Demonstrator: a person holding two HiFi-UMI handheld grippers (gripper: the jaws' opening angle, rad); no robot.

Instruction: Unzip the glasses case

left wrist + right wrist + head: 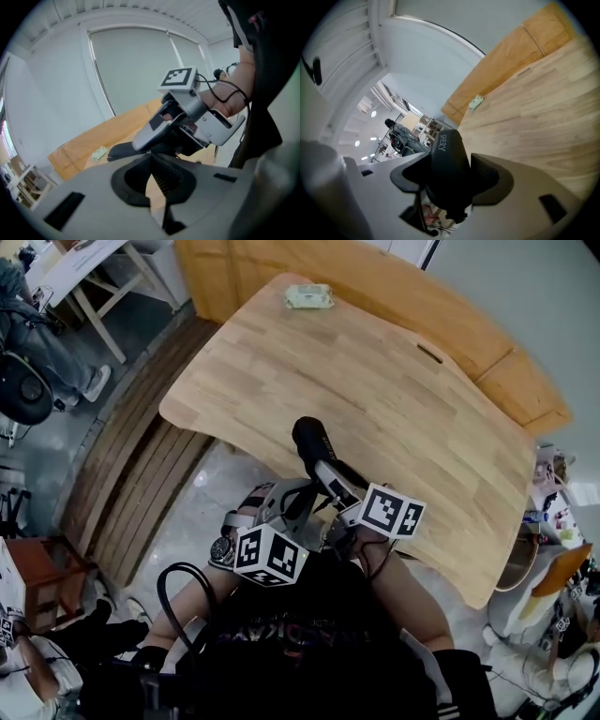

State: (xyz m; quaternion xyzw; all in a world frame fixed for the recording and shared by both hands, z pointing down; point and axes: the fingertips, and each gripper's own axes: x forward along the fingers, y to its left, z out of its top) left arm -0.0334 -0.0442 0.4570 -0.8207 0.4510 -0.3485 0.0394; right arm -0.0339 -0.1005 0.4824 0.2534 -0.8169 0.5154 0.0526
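A black glasses case [312, 439] is held in the air over the near edge of the wooden table [394, 381]. My right gripper [325, 474] is shut on it. In the right gripper view the case [449, 164] fills the gap between the jaws and bears white lettering. My left gripper [305, 504] sits just left of the right one, its jaws shut. In the left gripper view its closed tips [150, 158] meet right at the edge of the case [121, 151], under the right gripper's pale finger [151, 134]. Whether the zip pull is pinched there is hidden.
A small green packet [308, 297] lies at the table's far end. A wooden partition [487, 343] runs behind the table. A seated person [42, 338] and a desk are at the far left; cluttered things stand at the right [553, 521].
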